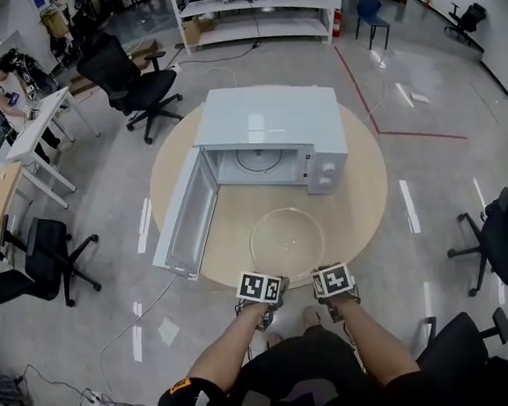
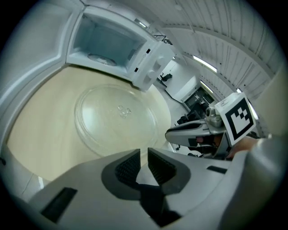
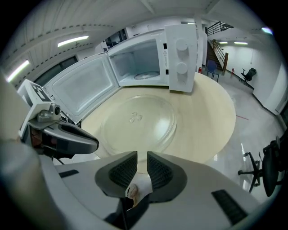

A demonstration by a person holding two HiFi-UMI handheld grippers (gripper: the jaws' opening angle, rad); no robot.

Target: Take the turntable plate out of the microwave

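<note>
Turntable plate (image 1: 285, 237) lies flat on the round tabletop (image 1: 360, 206), outside the microwave. Nearest, by the tabletop's near edge, the left claw (image 2: 144, 152) and right claw (image 3: 142, 155) each stand slightly apart, holding nothing. Beyond the plate stands the microwave (image 1: 269, 121), its door (image 1: 189, 214) swung open.

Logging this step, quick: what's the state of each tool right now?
Left tool: jaws slightly apart, holding nothing.
Right tool: jaws slightly apart, holding nothing.
</note>
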